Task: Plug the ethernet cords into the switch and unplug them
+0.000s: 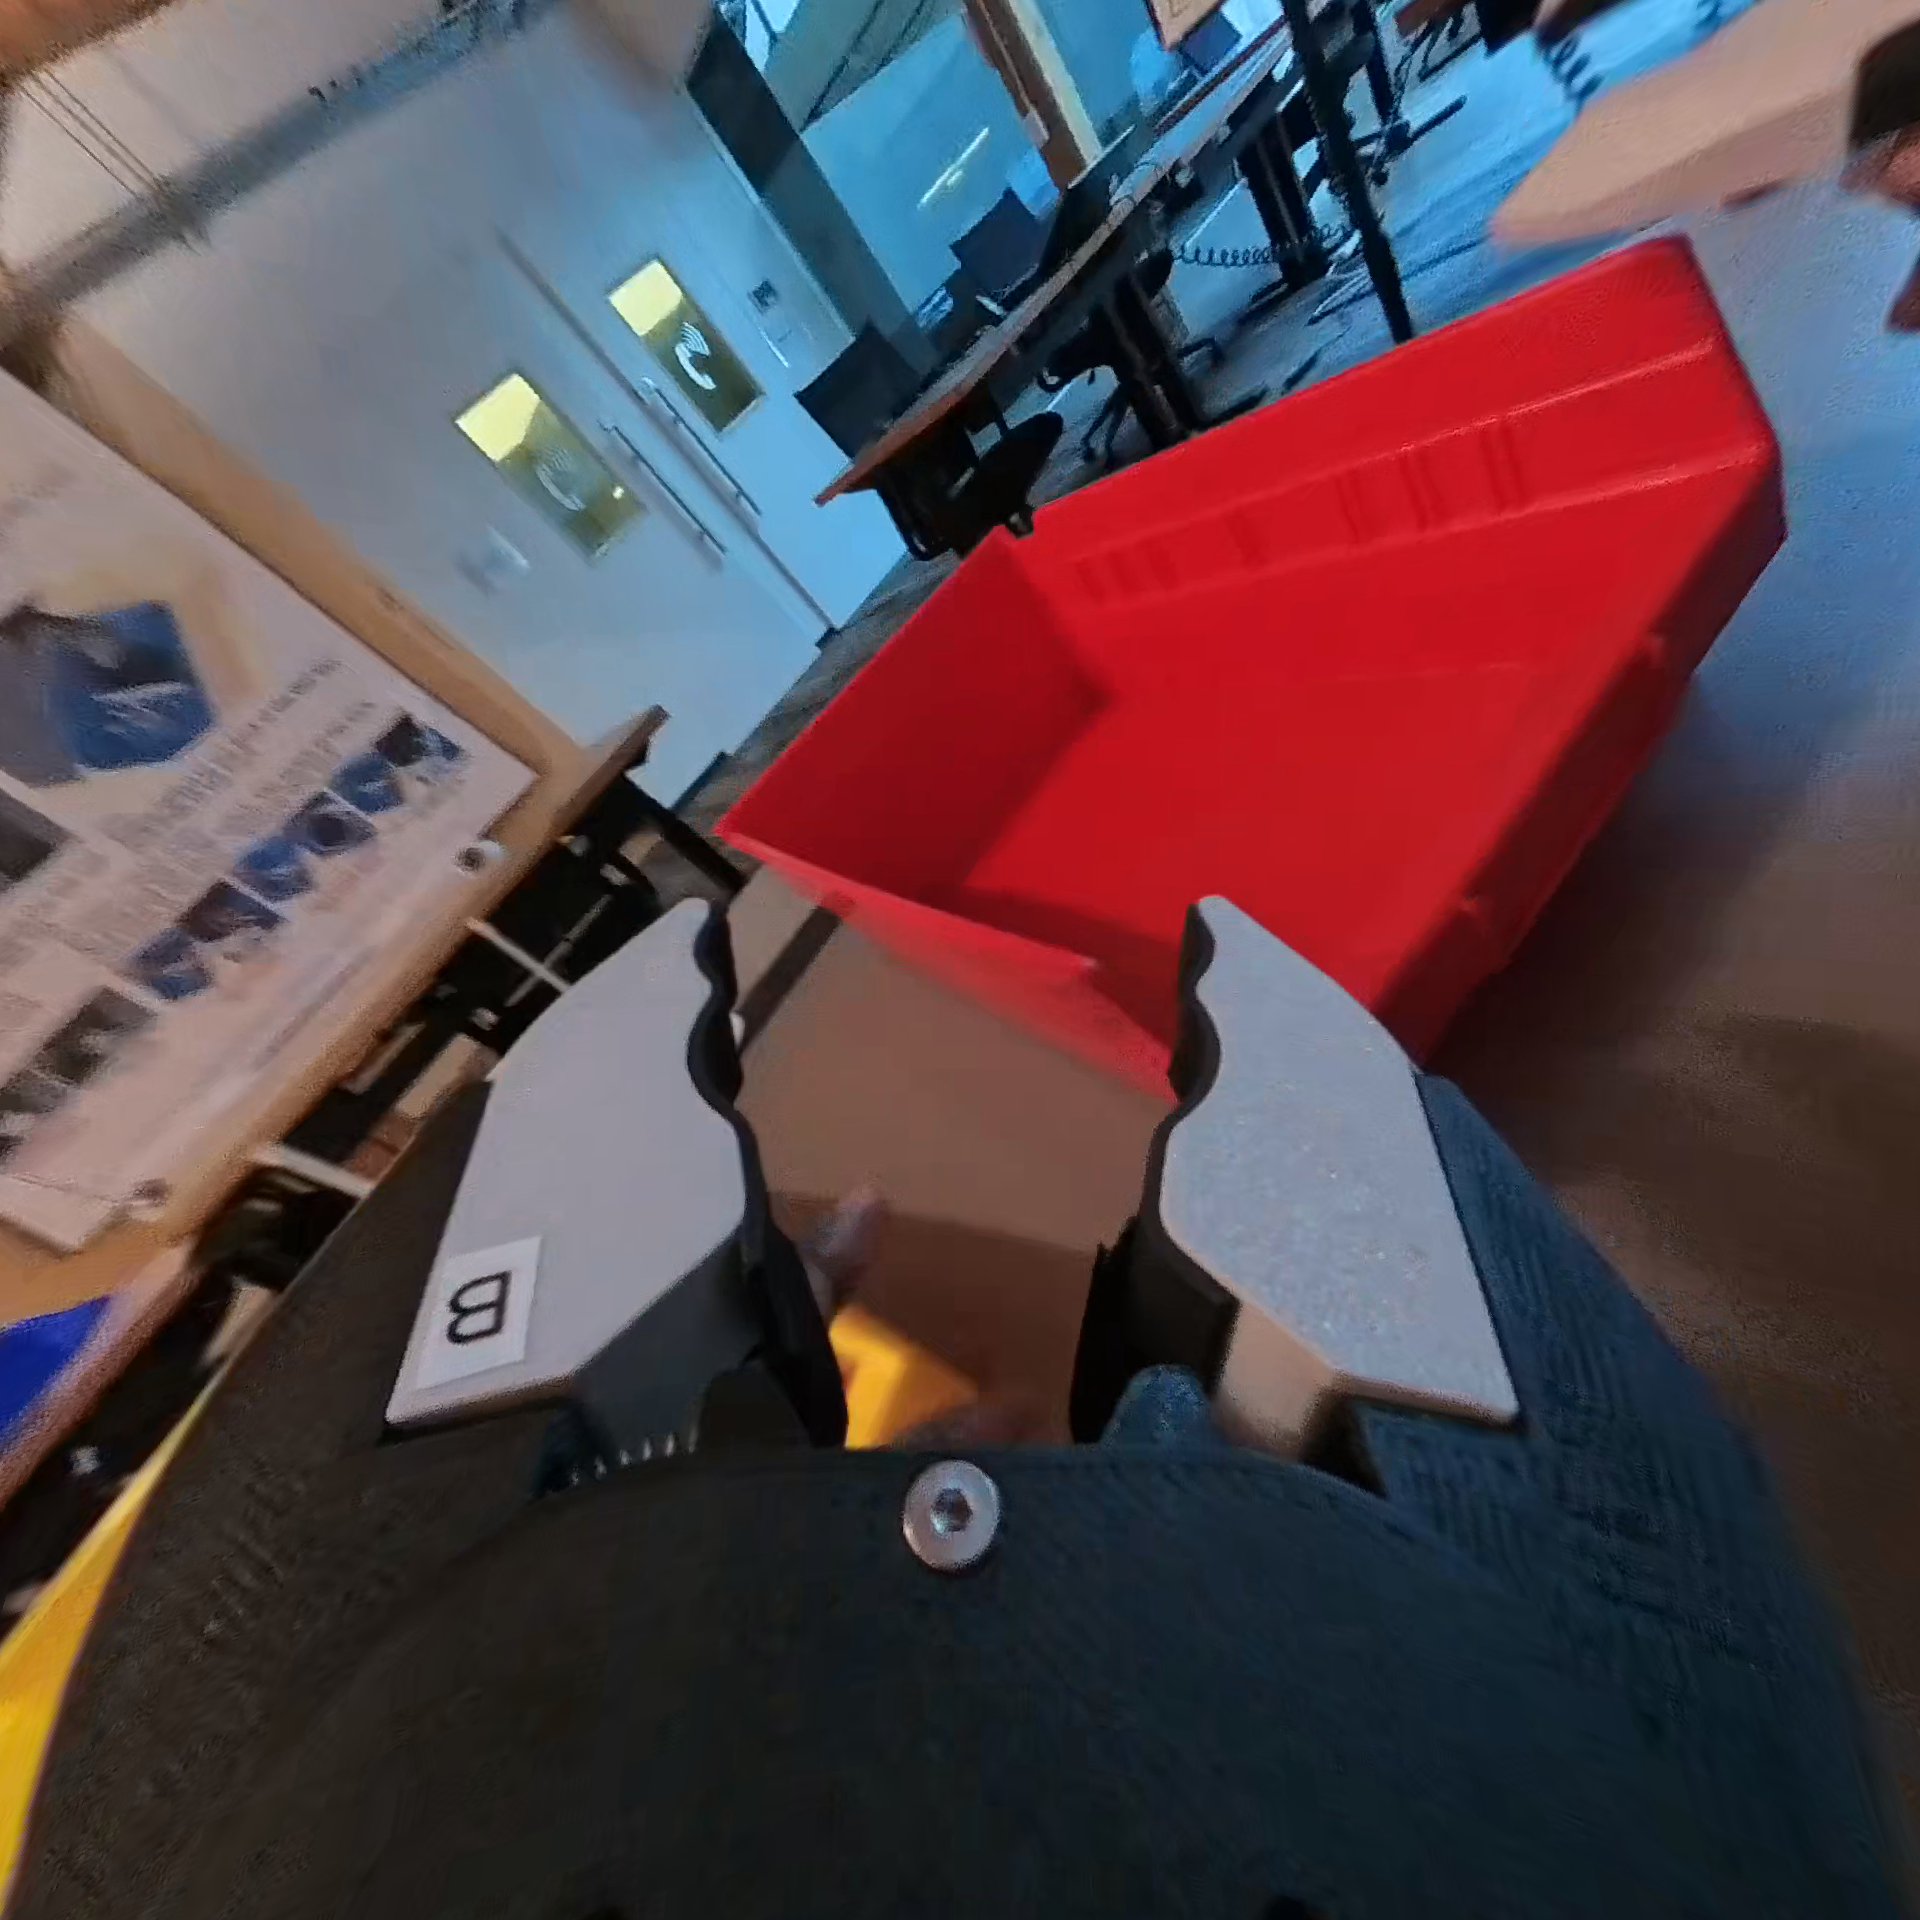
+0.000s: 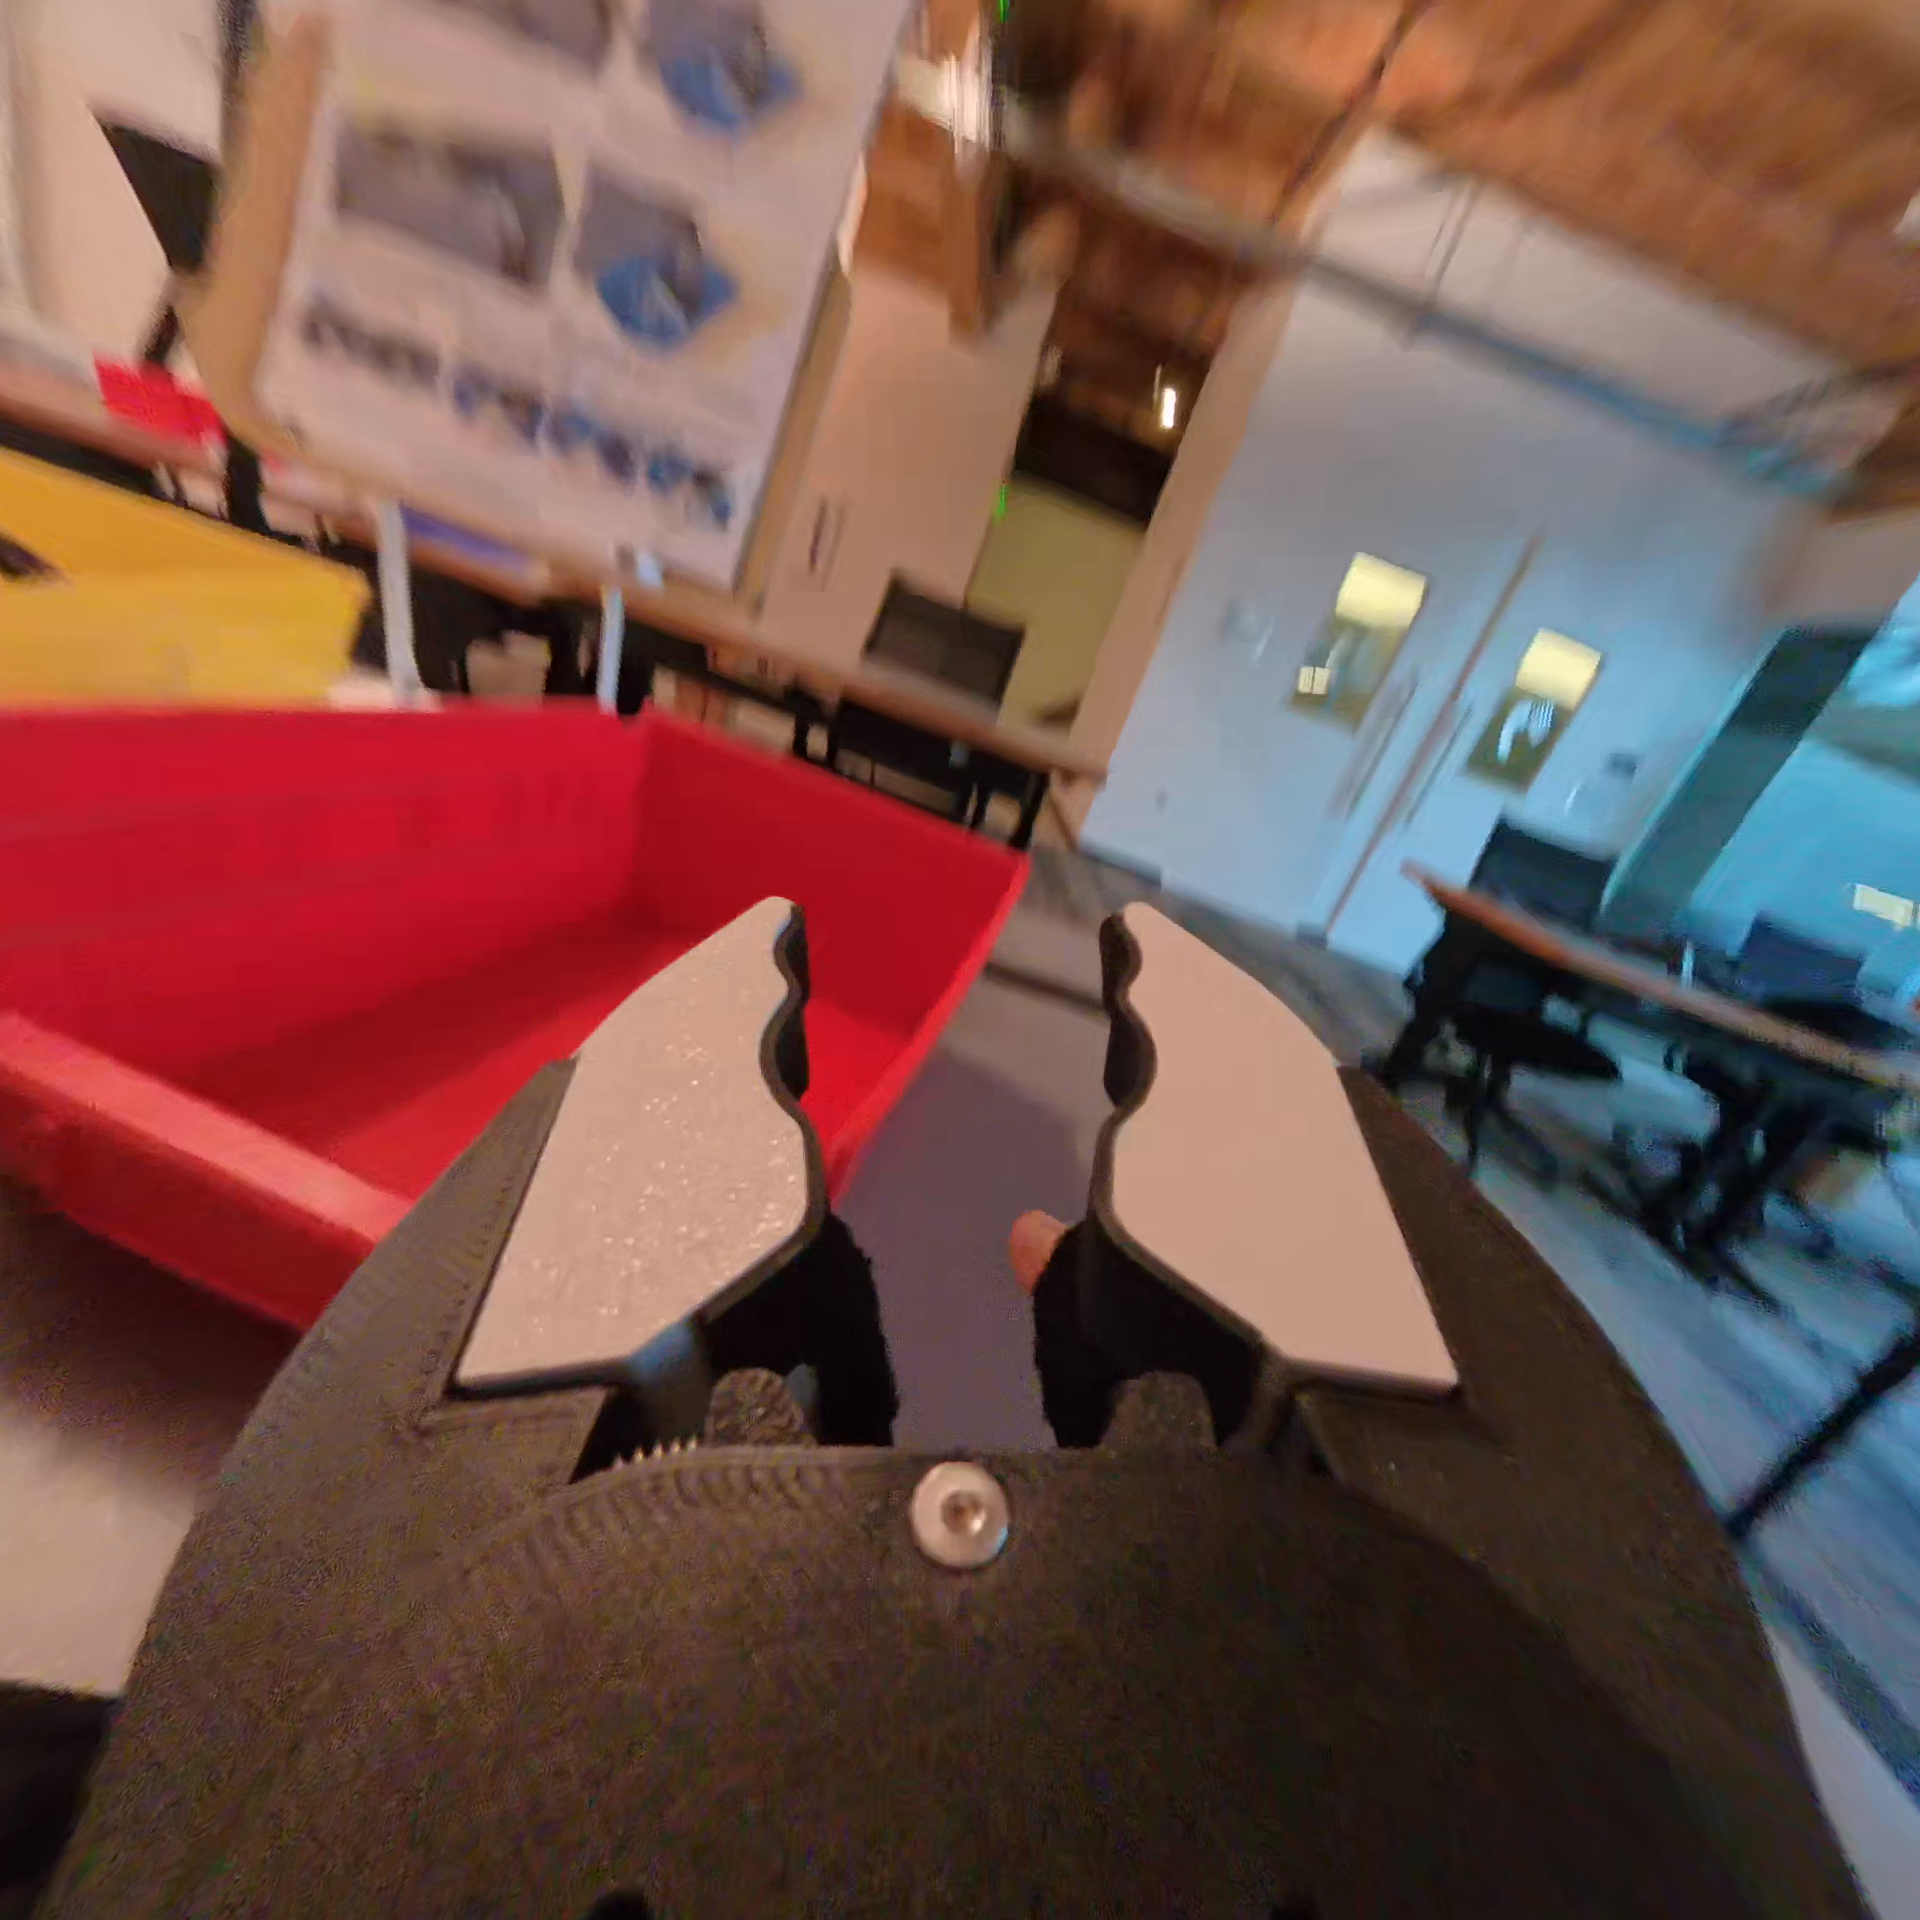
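Observation:
No switch and no ethernet cord shows in either view. My left gripper [image 1: 956, 914] is open and empty, tilted, and points at an empty red plastic bin [image 1: 1351, 665] on the table. My right gripper [image 2: 951, 920] is open and empty, held above the table beside the right end of the same red bin [image 2: 436, 873]. Both views are blurred by motion.
A yellow bin [image 2: 156, 603] stands behind the red one at the left. A poster board [image 1: 208, 790] stands at the left of the table; it also shows in the right wrist view [image 2: 540, 270]. Desks and chairs [image 2: 1621, 997] fill the room beyond. A person's arm [image 1: 1683, 135] crosses the upper right.

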